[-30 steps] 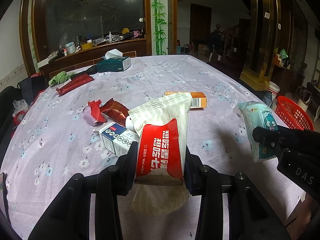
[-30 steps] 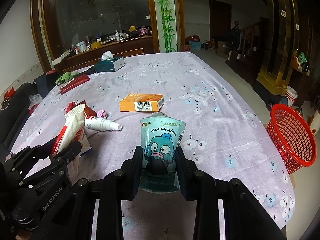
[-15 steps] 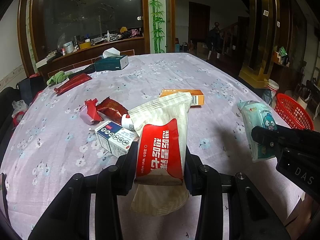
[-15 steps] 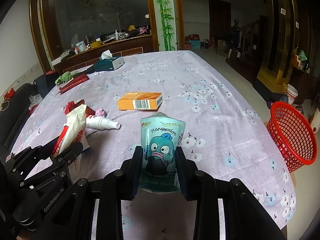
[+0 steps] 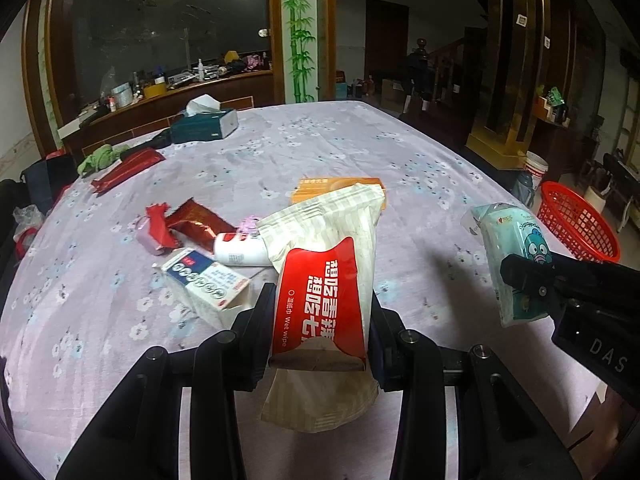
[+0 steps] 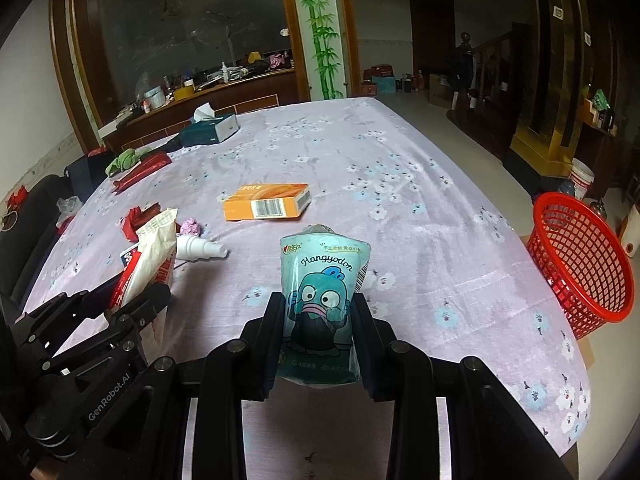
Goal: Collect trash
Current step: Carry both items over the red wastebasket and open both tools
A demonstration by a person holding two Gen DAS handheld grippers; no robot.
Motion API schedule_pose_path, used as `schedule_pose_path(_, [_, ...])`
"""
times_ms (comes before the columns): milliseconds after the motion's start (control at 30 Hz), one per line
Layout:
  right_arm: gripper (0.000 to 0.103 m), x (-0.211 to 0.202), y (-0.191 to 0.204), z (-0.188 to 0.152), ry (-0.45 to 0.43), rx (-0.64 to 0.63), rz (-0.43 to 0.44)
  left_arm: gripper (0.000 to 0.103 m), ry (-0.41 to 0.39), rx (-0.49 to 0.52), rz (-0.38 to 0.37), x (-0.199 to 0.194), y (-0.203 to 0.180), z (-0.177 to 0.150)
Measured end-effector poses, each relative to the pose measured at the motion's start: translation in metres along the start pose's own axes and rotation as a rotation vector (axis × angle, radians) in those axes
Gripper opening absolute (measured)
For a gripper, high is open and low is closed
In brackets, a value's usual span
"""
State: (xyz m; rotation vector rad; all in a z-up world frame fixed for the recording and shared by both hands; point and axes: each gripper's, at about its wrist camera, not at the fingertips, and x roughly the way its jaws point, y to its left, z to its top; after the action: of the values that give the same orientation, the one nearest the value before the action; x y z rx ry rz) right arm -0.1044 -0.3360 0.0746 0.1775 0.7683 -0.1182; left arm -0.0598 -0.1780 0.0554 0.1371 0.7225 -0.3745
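Tongs in your left hand [image 5: 318, 320] pinched the red-and-white wet-wipe pack [image 5: 324, 280]; your right tongs [image 6: 318, 312] clamped the teal tissue pack [image 6: 322, 292].

A teal tissue box [image 6: 210, 130] sits on the floral tablecloth [image 6: 360, 168] near a bamboo-painted pillar [image 6: 322, 28].

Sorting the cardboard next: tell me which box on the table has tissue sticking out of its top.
The dark teal tissue box at the table's far end. The orange box and the blue-and-white box lie closed, with nothing protruding.
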Motion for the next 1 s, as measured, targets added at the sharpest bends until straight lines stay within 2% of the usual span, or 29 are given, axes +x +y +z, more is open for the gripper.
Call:
schedule_pose_path(167, [0.035, -0.006, -0.02, 0.003, -0.013, 0.034, -0.006, 0.039, 0.022, 0.026, -0.043, 0.005, -0.017, 0.009])
schedule_pose_path(333, [0.035, -0.02, -0.068, 0.01, -0.038, 0.118, -0.032, 0.039, 0.049, 0.071, -0.136, 0.011, -0.049, 0.026])
schedule_pose_path(533, [0.036, -0.037, -0.151, 0.015, -0.063, 0.258, -0.1, 0.039, 0.092, 0.141, -0.282, 0.025, -0.114, 0.052])
schedule_pose_path(767, [0.038, -0.048, -0.24, 0.023, -0.076, 0.398, -0.162, 0.039, 0.126, 0.207, -0.432, 0.045, -0.21, 0.082])
schedule_pose_path(900, [0.038, -0.049, -0.284, 0.027, -0.076, 0.454, -0.191, 0.039, 0.146, 0.24, -0.496, 0.059, -0.262, 0.095])
schedule_pose_path(1000, [0.039, -0.047, -0.312, 0.03, -0.071, 0.491, -0.191, 0.039, 0.15, 0.242, -0.514, 0.071, -0.292, 0.103])
